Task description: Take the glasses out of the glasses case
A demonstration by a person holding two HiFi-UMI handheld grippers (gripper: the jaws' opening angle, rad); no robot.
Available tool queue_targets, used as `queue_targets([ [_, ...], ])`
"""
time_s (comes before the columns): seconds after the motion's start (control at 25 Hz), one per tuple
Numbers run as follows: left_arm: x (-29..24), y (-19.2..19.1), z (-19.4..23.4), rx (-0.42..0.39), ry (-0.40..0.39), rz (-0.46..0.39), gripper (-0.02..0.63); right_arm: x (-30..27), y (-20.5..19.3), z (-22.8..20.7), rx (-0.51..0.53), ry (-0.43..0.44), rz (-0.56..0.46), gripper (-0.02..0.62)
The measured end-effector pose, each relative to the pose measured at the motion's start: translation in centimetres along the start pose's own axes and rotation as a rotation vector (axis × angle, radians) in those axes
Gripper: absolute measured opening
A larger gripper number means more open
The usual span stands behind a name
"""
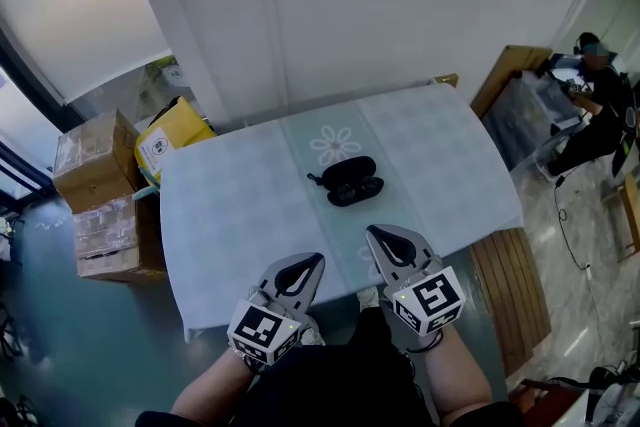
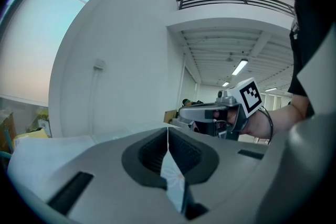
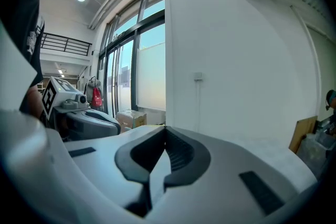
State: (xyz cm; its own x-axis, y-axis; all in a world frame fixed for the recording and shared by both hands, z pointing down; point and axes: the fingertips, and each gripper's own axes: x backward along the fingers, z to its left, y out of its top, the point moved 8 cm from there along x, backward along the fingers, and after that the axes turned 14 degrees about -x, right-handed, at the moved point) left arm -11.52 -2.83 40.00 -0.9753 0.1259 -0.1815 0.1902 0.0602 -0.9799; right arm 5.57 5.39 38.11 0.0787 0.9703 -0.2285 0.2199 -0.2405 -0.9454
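Observation:
A black glasses case (image 1: 352, 181) lies in the middle of the table (image 1: 230, 205) with its lid swung open toward the wall; dark glasses seem to lie inside, but they are hard to make out. My left gripper (image 1: 318, 258) hovers at the table's near edge, shut and empty, left of the case and well short of it. My right gripper (image 1: 369, 230) is just in front of the case, also shut with nothing held. Neither gripper view shows the case. In the left gripper view, the left gripper's (image 2: 168, 129) tips meet; in the right gripper view, the right gripper's (image 3: 165, 128) tips meet.
The table wears a pale checked cloth with a flower print (image 1: 336, 145). Cardboard boxes (image 1: 98, 195) and a yellow box (image 1: 172, 135) stand on the floor at left. A wooden bench (image 1: 512, 295) sits to the right, and a white wall (image 1: 400, 5) lies behind.

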Motion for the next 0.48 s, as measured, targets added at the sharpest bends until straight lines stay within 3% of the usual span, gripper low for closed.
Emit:
queue_targets([
  [0.48,-4.2,0.1,-0.2,0.033,0.118,0.027,0.031,-5.3,0.1,-7.4,0.072,0.147,0.147,0.023],
])
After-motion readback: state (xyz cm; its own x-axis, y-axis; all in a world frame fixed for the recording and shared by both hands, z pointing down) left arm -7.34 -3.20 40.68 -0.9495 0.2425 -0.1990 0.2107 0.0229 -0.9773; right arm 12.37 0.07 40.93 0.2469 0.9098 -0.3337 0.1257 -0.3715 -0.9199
